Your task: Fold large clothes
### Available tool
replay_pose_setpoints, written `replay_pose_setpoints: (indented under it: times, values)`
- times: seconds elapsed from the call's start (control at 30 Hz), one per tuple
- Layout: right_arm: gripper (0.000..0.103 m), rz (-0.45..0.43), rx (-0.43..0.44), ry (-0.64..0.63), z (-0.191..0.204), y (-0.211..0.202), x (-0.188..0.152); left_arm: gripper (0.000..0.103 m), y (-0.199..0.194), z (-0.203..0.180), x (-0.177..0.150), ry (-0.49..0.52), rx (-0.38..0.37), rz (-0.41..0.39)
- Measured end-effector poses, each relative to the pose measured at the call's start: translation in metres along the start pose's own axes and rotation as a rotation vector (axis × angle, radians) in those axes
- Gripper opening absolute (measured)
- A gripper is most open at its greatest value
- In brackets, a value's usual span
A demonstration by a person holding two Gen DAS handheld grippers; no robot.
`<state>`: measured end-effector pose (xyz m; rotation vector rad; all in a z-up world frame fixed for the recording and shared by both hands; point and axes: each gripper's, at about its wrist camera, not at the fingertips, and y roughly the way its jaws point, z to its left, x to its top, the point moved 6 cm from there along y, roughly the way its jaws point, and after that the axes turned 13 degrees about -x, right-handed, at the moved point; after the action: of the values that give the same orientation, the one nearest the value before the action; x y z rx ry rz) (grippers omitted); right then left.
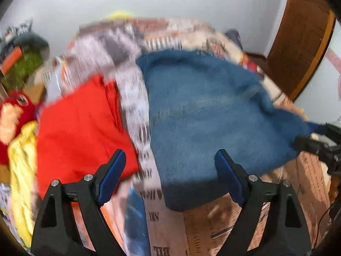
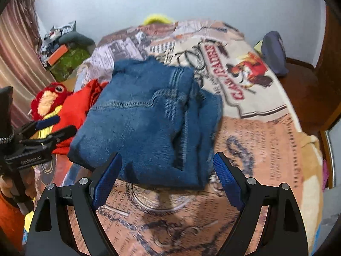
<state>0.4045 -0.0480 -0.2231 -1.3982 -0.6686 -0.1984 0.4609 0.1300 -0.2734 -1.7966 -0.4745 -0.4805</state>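
Right wrist view: both tongs (image 2: 167,178) gape empty over folded jeans (image 2: 147,115) beside red garment (image 2: 78,108).

- Pale blue-white wall (image 2: 213,4) across the top of the frame.
- Pinkish striped curtain (image 2: 19,49) down the left edge.
- Brown wooden furniture (image 1: 302,36) at upper right.
- Bed under a newspaper-print blanket (image 2: 266,132) filling the centre.

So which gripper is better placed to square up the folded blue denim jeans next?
Probably the right gripper: its open jaws frame the near edge of the folded blue denim jeans on the printed bedspread. The left gripper, also open, sits over the jeans' left edge, partly facing the red garment.
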Motion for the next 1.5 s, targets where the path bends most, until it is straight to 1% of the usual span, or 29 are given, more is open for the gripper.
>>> replay_pose_setpoints:
  times: [0.07, 0.13, 0.17, 0.27, 0.37, 0.43, 0.5, 0.63, 0.7, 0.8, 0.87, 0.97, 1.0, 1.07, 1.13, 1.2, 1.27, 1.33, 1.4, 1.47, 1.5]
  values:
    - [0.085, 0.032, -0.041, -0.006, -0.002, 0.014, -0.004, 0.088, 0.009, 0.003, -0.008, -0.016, -0.016, -0.002]
    - [0.085, 0.058, -0.055, 0.001, -0.009, 0.026, -0.012, 0.092, 0.011, 0.004, -0.013, -0.006, -0.011, -0.037]
    - [0.085, 0.069, -0.050, 0.018, -0.015, 0.031, -0.016, 0.094, 0.011, 0.003, -0.015, -0.007, -0.009, -0.049]
    - [0.086, 0.101, 0.009, 0.099, -0.030, 0.035, -0.026, 0.094, 0.012, 0.006, -0.018, -0.012, -0.025, -0.060]
    - [0.086, 0.123, 0.026, 0.119, -0.036, 0.029, -0.025, 0.094, 0.010, 0.009, -0.013, -0.011, -0.035, -0.047]
    - [0.086, 0.116, 0.005, 0.104, -0.035, 0.022, -0.020, 0.094, 0.006, 0.007, -0.008, 0.015, -0.020, -0.040]
    - [0.086, 0.089, -0.016, 0.076, -0.031, 0.014, -0.010, 0.094, 0.002, 0.004, -0.002, 0.052, 0.009, -0.043]
    - [0.086, 0.030, -0.006, 0.034, -0.021, 0.008, 0.010, 0.094, 0.004, 0.006, 0.013, 0.104, 0.041, -0.045]
    - [0.088, 0.005, 0.020, 0.023, -0.014, 0.010, 0.021, 0.094, 0.007, 0.010, 0.020, 0.101, 0.045, -0.045]
    - [0.088, 0.018, 0.043, 0.003, -0.006, 0.024, 0.031, 0.094, 0.018, 0.017, 0.030, 0.071, 0.024, -0.025]
    - [0.088, 0.047, 0.056, -0.008, -0.005, 0.039, 0.034, 0.094, 0.026, 0.021, 0.036, 0.054, -0.006, -0.009]
    - [0.088, 0.099, 0.020, -0.010, -0.014, 0.063, 0.032, 0.094, 0.035, 0.023, 0.043, 0.034, -0.074, 0.008]
    - [0.088, 0.108, 0.036, -0.003, -0.019, 0.070, 0.030, 0.094, 0.040, 0.025, 0.045, 0.021, -0.103, 0.019]
    - [0.091, 0.135, 0.112, 0.033, -0.029, 0.077, 0.028, 0.094, 0.048, 0.030, 0.048, -0.015, -0.156, 0.039]
    - [0.093, 0.178, 0.173, 0.083, -0.039, 0.086, 0.025, 0.094, 0.056, 0.036, 0.051, -0.063, -0.239, 0.060]
    - [0.095, 0.206, 0.247, 0.137, -0.047, 0.095, 0.022, 0.094, 0.064, 0.040, 0.052, -0.100, -0.300, 0.082]
    - [0.097, 0.228, 0.279, 0.157, -0.048, 0.102, 0.017, 0.094, 0.074, 0.044, 0.053, -0.139, -0.349, 0.104]
    - [0.100, 0.220, 0.290, 0.160, -0.047, 0.105, 0.015, 0.094, 0.085, 0.045, 0.051, -0.174, -0.399, 0.134]
    - [0.101, 0.202, 0.297, 0.157, -0.045, 0.106, 0.018, 0.094, 0.096, 0.046, 0.050, -0.222, -0.461, 0.161]
    - [0.101, 0.197, 0.310, 0.164, -0.044, 0.108, 0.022, 0.094, 0.102, 0.045, 0.049, -0.249, -0.488, 0.173]
    - [0.102, 0.196, 0.319, 0.170, -0.043, 0.111, 0.024, 0.094, 0.104, 0.044, 0.049, -0.253, -0.490, 0.171]
